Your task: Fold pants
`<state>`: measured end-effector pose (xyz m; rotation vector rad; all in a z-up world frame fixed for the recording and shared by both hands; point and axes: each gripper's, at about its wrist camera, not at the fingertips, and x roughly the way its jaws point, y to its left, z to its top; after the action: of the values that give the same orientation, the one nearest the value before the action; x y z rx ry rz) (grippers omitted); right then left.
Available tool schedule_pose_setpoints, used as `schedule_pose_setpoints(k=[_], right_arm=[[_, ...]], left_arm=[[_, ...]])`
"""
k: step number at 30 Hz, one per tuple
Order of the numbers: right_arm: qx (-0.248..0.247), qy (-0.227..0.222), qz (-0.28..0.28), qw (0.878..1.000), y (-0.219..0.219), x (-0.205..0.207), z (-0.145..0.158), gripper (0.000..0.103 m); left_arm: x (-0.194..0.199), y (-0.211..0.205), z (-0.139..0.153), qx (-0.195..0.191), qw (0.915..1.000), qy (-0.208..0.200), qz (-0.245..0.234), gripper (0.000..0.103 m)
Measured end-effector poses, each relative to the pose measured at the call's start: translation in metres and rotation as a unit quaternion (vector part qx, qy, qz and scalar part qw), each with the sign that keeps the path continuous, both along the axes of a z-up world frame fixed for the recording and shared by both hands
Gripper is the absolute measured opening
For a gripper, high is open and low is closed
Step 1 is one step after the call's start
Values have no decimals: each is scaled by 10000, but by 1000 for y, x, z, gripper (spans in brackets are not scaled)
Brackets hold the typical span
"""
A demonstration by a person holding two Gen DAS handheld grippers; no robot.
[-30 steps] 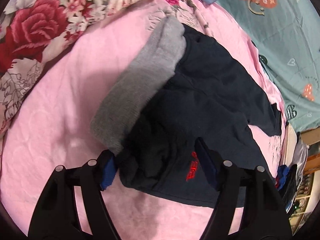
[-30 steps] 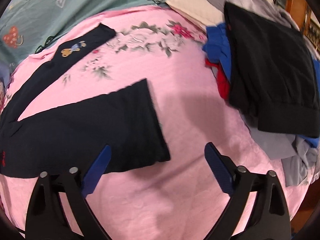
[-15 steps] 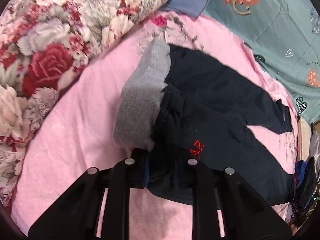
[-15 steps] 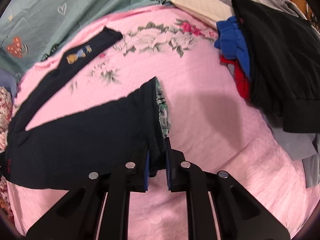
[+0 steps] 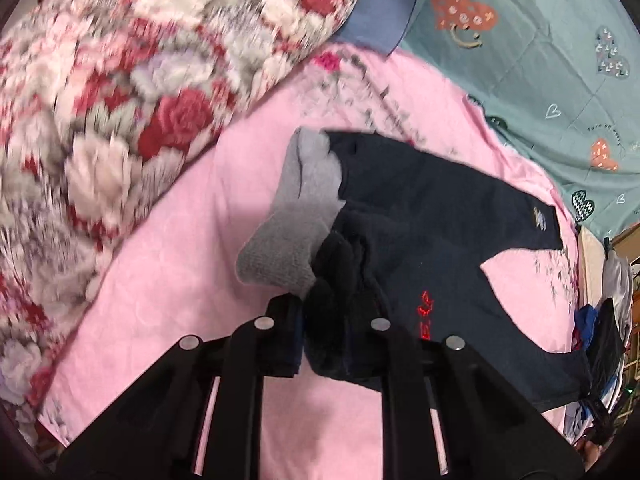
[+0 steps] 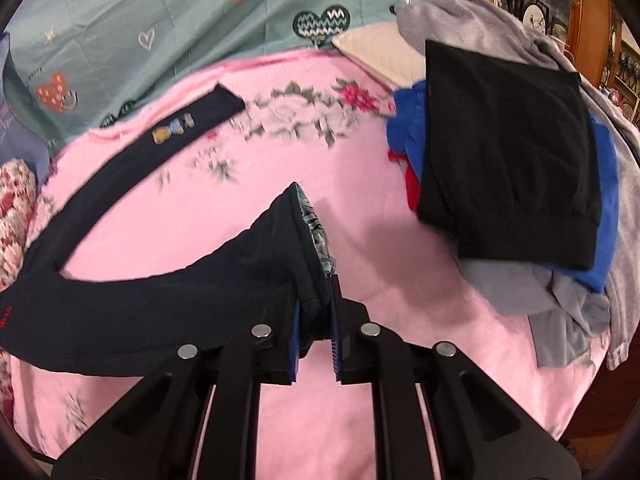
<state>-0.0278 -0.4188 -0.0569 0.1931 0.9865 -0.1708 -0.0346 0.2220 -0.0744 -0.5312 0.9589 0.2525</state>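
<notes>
Dark navy pants (image 5: 432, 224) with a grey ribbed waistband (image 5: 296, 216) and small red stitching lie on a pink blanket (image 5: 192, 240). My left gripper (image 5: 326, 332) is shut on the bunched waist edge beside the grey band and holds it lifted. In the right wrist view the near pant leg (image 6: 192, 280) rises off the blanket, its hem showing a plaid lining (image 6: 316, 228). My right gripper (image 6: 314, 336) is shut on that hem. The far leg (image 6: 132, 160), with a small embroidered patch, stays flat on the blanket.
A red-and-white floral quilt (image 5: 120, 100) is heaped at the left. A teal sheet with hearts (image 6: 200, 12) lies beyond the pink blanket (image 6: 360, 220). A pile of clothes topped by a folded black garment (image 6: 504, 152) sits at the right, with wooden furniture (image 6: 588, 8) behind.
Both grippers went from open to shut on the pants, the left at the waist, the right at the near leg's hem. Both then rose, lifting the cloth off the blanket.
</notes>
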Motion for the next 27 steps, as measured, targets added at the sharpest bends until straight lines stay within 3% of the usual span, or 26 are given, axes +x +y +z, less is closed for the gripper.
schedule_pose_setpoints(k=[3,4,5,6,7,8,10,13,16,18,20,23,27], right_arm=[[45,376,-33,9993,-3,-8,-20,14],[-93,681,-58,9976,-2,-7,-31,17],[-261,876,-109,9958,-1,-6,-38,30],[-494,1019,-193,9934,-2,-4,-43,38],[-708,1033,-274,9917,-2,-3,-43,48],[-877,813,-342,9922,-2,-2,-36,48],[-890,494,-284,9944,2,0,-23,49],[-889,69,-49,9960,13,16,-12,60],[-611,78,193,9979,18,42,-23,60],[-280,402,213,9986,17,56,-46,60],[-444,703,25,9965,14,65,-64,62],[-953,646,-311,9929,17,67,-56,65],[-581,-92,-171,9981,33,70,-20,67]], left_arm=[[-6,-1,-26,134,9994,322,24,20],[-6,-1,-32,229,9986,478,70,33],[-5,1,-39,352,9969,689,143,46],[-5,2,-42,472,9954,813,181,51],[-6,3,-42,568,9944,867,214,64],[-8,4,-39,655,9938,858,260,72],[-13,9,-29,749,9943,697,312,73],[-12,12,-13,846,9944,472,428,76],[-1,11,3,939,9942,236,472,77],[12,5,7,960,9948,38,346,82],[35,2,2,1012,9945,95,263,84],[64,8,-13,988,9941,390,235,84],[96,18,-23,1203,9906,624,203,84]])
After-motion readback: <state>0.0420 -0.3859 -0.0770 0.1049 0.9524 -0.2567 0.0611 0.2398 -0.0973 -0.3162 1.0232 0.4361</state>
